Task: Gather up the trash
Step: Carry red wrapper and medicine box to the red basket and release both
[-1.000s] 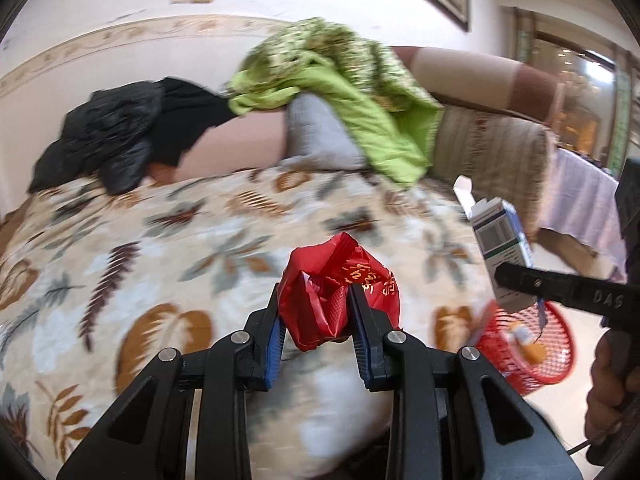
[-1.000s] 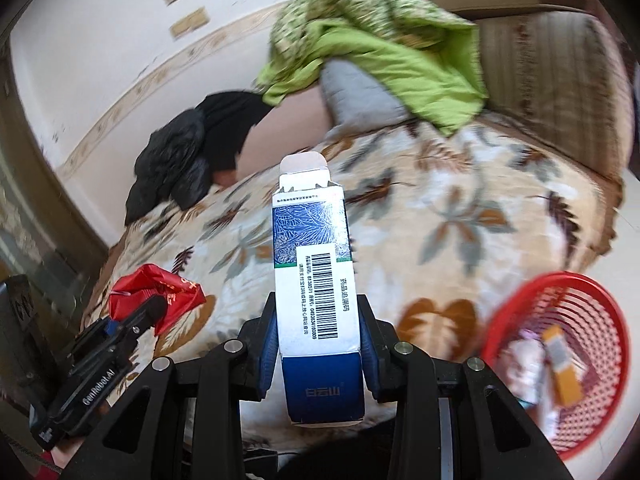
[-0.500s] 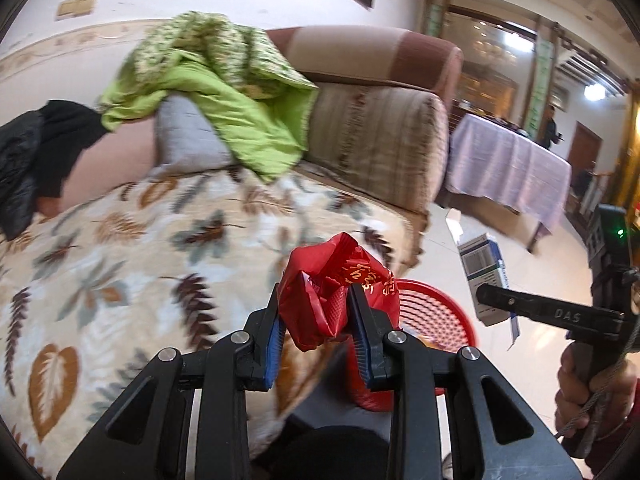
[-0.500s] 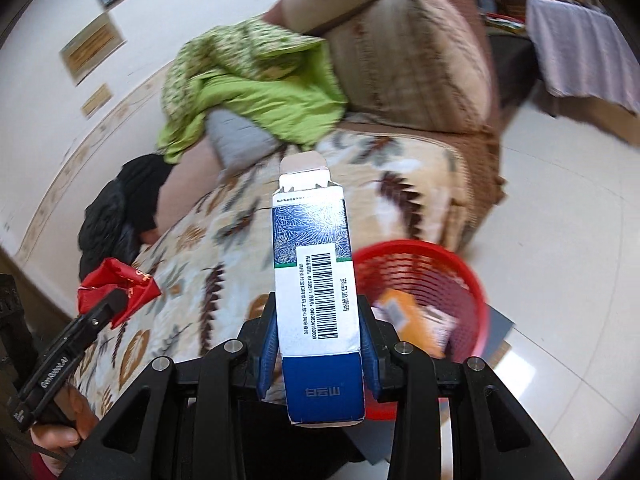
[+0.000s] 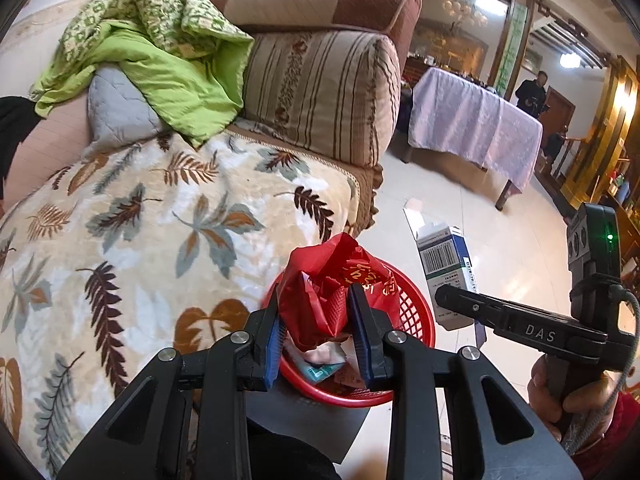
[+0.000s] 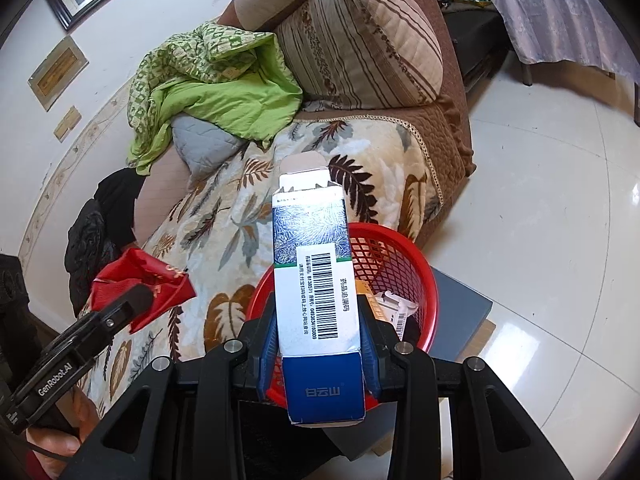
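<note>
Over the red basket (image 5: 416,320), which sits on the floor just beside the front of the sofa (image 5: 320,92), the left gripper (image 5: 316,320) holds a crumpled red wrapper (image 5: 320,280) clamped between its blue pads, the wrapper poking up past the fingertips with the basket's open mouth right beneath it. The right gripper (image 6: 318,344) pinches a blue-and-white carton (image 6: 316,280) across its narrow width, long axis running out along the fingers, and it too appears to hang above the basket's rim. By my judgement the left is the nearer to letting go, since its wrapper sits squarely over the litter already in the basket, while the carton, seen from the left wrist, lies off to the basket's outer side, away from the sofa.
</note>
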Demonstrator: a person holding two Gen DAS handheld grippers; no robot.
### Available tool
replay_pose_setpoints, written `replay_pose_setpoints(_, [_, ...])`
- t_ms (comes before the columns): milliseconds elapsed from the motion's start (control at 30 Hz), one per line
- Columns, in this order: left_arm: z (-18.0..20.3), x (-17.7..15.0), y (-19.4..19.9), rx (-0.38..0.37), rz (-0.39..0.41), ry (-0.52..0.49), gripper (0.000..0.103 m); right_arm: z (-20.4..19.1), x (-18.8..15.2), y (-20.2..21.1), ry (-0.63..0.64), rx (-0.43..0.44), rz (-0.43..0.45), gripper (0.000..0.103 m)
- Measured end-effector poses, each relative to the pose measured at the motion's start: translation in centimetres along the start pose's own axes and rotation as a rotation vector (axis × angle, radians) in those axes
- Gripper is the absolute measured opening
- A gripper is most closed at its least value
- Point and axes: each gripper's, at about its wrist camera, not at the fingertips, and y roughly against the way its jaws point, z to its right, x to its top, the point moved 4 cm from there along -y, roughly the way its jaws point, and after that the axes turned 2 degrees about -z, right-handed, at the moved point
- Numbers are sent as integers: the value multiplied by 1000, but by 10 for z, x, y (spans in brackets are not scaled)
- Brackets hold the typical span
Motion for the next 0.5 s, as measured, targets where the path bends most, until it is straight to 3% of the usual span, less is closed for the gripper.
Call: replay_pose_setpoints(500, [0,3,-49,-25,-116,48,29,15,6,-29,-42,-1,-44,38])
